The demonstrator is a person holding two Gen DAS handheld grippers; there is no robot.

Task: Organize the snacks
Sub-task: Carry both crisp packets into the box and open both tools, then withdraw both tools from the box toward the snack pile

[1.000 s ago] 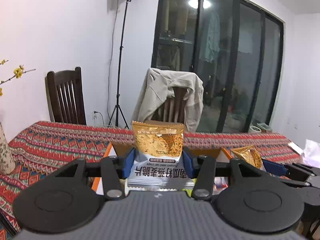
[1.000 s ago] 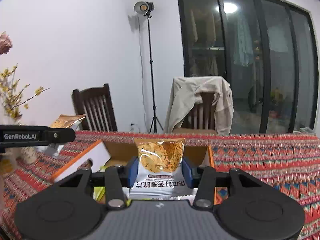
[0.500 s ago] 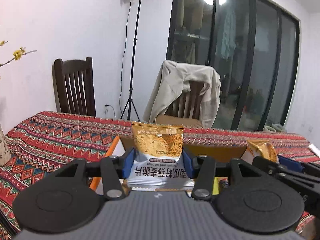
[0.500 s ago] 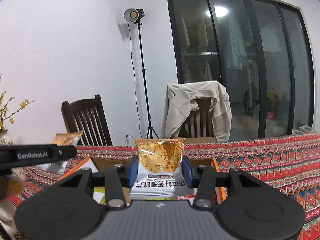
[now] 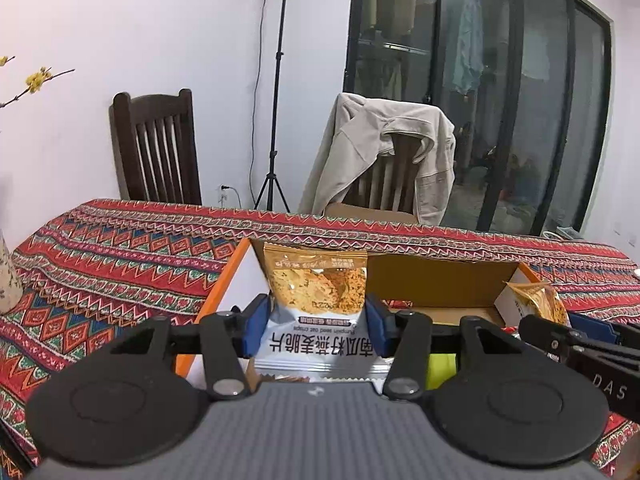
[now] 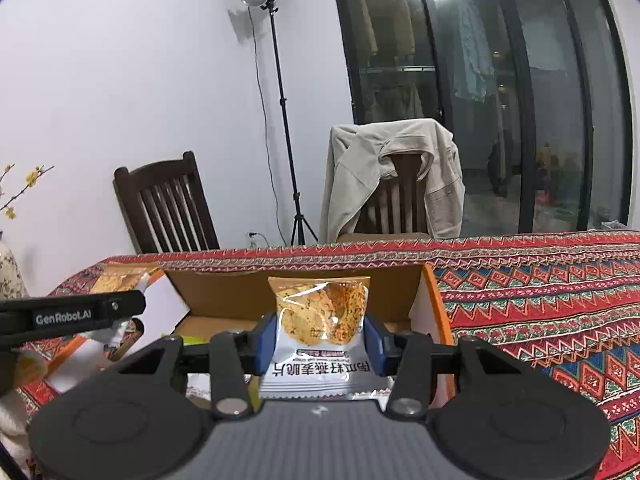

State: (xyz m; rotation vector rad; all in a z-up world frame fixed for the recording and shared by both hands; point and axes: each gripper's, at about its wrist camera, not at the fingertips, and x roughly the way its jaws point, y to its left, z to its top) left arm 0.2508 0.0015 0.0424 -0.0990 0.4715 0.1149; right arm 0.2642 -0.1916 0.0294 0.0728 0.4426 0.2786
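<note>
My left gripper [image 5: 316, 330] is shut on a gold and white crisp packet [image 5: 316, 304], held upright above an open cardboard box [image 5: 432, 280] with orange edges. My right gripper [image 6: 320, 340] is shut on a matching crisp packet [image 6: 320, 328], held over the same box [image 6: 280, 288]. The right gripper with its packet [image 5: 536, 298] shows at the right edge of the left wrist view. The left gripper's arm [image 6: 72, 314] and its packet [image 6: 120, 276] show at the left of the right wrist view. Other snack packs lie in the box, mostly hidden.
The box sits on a table with a red patterned cloth [image 5: 120, 256]. Behind the table stand a dark wooden chair [image 5: 156, 148], a chair draped with a beige jacket [image 5: 384, 152] and a light stand [image 6: 280, 120]. A vase stands at the table's left end [image 5: 8, 276].
Both grippers, each still holding its packet, have come lower and closer over the box. More of the box's inside now shows in both views.
</note>
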